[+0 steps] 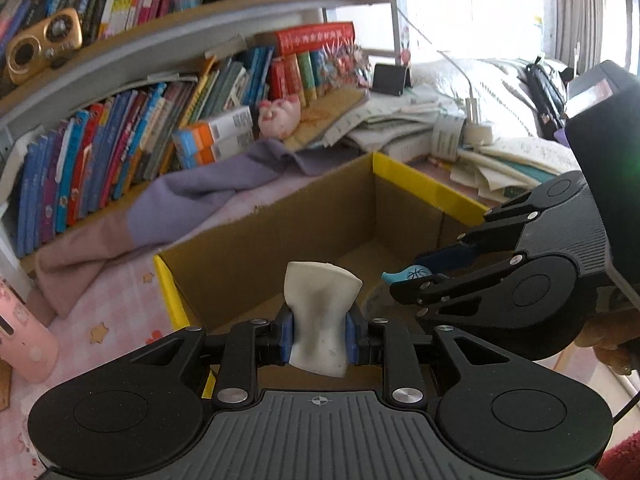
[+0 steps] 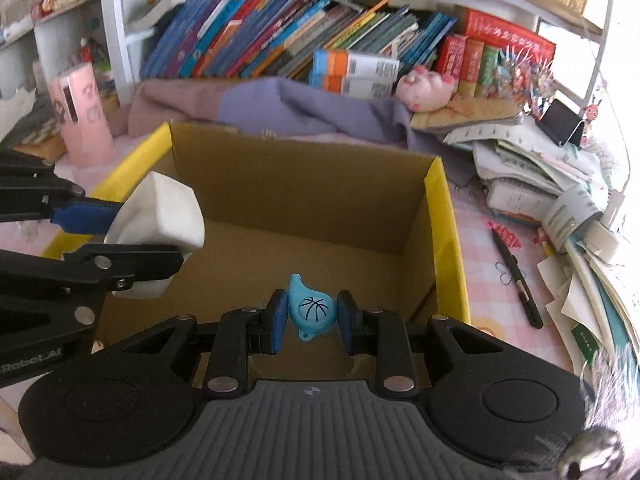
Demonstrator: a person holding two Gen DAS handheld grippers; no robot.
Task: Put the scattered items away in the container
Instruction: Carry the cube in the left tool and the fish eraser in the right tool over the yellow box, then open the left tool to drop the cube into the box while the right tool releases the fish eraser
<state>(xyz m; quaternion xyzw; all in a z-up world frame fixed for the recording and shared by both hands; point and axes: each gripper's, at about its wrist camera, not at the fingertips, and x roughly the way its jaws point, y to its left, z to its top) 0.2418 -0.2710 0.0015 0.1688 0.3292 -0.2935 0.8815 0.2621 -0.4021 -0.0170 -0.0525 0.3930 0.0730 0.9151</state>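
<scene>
Here, the left gripper squeezes a white eraser so hard that its middle is pinched in. The right gripper is clamped on a little blue toy with a basketball drawn on it. Both are held over the open cardboard box with yellow edges. A black pen lies on the pink table just beside the box. Behind the box lies a purple cloth. Farther back, a pink pig toy sits by the books.
</scene>
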